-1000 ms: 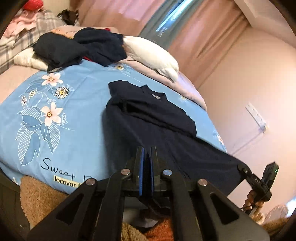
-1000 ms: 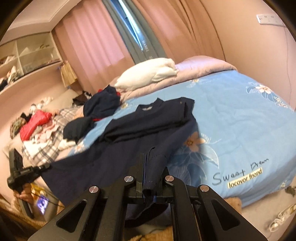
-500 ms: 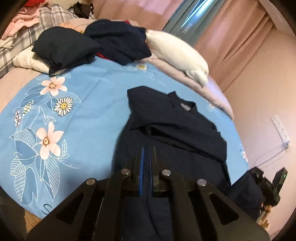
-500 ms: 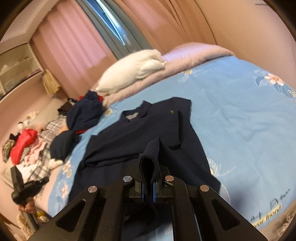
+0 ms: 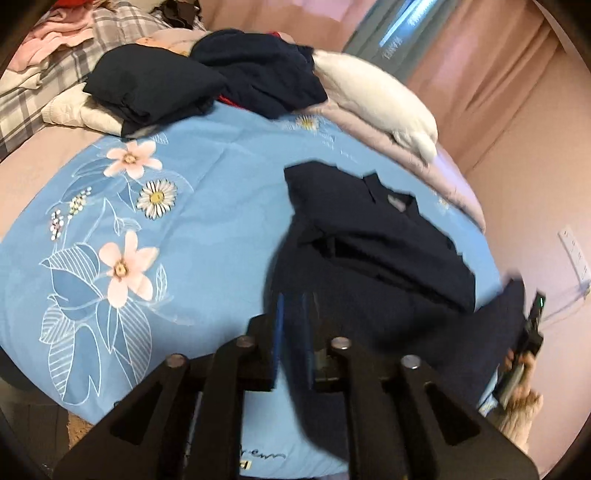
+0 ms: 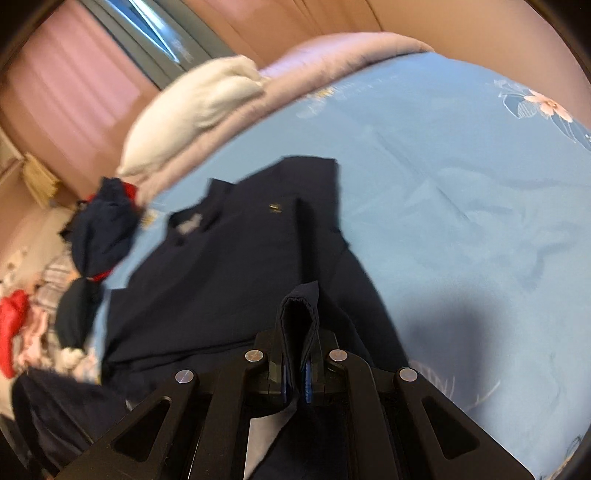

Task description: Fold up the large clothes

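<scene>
At lower centre, the navy shirt [image 6: 229,280] hem is clamped by the right gripper [image 6: 295,373]; the left gripper [image 5: 291,332], jaws just parted narrowly, holds nothing.

A lived-in home bedroom: a bed [image 5: 221,206] spread with a blue cover printed with flowers fills most of both views, with a white pillow [image 5: 373,99] and a mauve quilt [image 6: 332,62] at its far end. Pink curtains [image 6: 74,85] hang beside a window [image 6: 155,22] behind the pillow (a strip of daylight shows between them). Loose clothes [image 5: 66,55] lie heaped at the far left of the bed, and a wall socket [image 5: 574,251] sits on the pink wall at right.
</scene>
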### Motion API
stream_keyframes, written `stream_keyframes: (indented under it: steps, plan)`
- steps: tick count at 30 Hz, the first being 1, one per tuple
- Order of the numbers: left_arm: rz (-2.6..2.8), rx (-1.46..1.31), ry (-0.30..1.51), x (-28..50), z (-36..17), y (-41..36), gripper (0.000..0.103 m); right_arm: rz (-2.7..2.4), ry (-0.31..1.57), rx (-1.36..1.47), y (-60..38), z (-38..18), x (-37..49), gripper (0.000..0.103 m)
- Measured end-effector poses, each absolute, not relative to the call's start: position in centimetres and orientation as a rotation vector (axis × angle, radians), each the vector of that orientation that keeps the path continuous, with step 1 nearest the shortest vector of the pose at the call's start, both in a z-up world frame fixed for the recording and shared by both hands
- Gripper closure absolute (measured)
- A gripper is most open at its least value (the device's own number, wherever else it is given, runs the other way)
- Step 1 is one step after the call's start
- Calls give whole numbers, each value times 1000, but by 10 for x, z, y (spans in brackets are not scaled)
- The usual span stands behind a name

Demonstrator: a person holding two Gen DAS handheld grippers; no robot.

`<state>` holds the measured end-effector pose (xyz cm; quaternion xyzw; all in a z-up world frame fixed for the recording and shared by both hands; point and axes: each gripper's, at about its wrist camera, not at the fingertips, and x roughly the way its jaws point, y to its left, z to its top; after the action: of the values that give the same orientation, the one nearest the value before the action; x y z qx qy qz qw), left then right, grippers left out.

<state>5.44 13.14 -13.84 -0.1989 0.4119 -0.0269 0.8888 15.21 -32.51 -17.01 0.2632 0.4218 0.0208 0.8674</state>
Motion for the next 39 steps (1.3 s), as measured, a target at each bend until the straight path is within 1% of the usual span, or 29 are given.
stream_keyframes:
  steps: [1,2,3,4,5,7,8,9,13,15,19,21,29,30,31,32,33,34,35,36,39]
  plan:
    - [-65,-406,869,53,-142,128,77,30,892,542,-324,-174,154,97]
    - [-87,-398,901,49,-151,121,68,19,901,537,-323,-179,155,97]
    - [-103,-393,921,47,-156,117,64,10,905,536,-323,-182,158,97]
    - [-129,-384,948,44,-164,111,64,-1,915,536,-323,-186,157,97]
    - [-143,-377,968,42,-169,106,61,-9,918,540,-325,-188,157,97]
    - [-169,-373,1008,35,-179,97,52,-19,916,545,-328,-190,157,97]
    - [-181,-375,1022,33,-183,94,45,-24,917,546,-329,-189,156,97]
    - [-193,-382,1027,30,-186,92,41,-25,916,545,-330,-188,155,97]
    - [-256,-396,1069,19,-199,76,34,-33,901,515,-329,-185,153,97]
    - [-294,-387,1097,13,-207,64,27,-39,901,510,-328,-186,156,97]
    - [-421,-409,1151,2,-221,38,19,-51,897,479,-324,-186,157,97]
    - [-475,-421,1155,2,-224,27,12,-54,895,468,-322,-185,158,97]
    - [-604,-418,1214,14,-245,-17,12,-51,872,444,-320,-179,156,97]
    - [-610,-424,1215,17,-248,-20,16,-49,869,441,-320,-178,156,97]
    - [-607,-432,1216,20,-249,-23,23,-47,865,438,-319,-177,156,97]
    - [-604,-432,1217,22,-249,-25,47,-46,861,435,-319,-176,155,97]
    - [-592,-418,1216,26,-249,-25,66,-45,857,432,-319,-175,154,97]
    - [-571,-403,1207,29,-248,-26,73,-43,854,429,-319,-173,153,97]
    - [-551,-388,1189,32,-244,-27,89,-41,852,427,-319,-172,152,97]
    - [-539,-384,1176,34,-241,-26,93,-38,849,424,-319,-170,151,97]
    - [-530,-402,1133,41,-223,-16,95,-28,836,409,-318,-162,147,97]
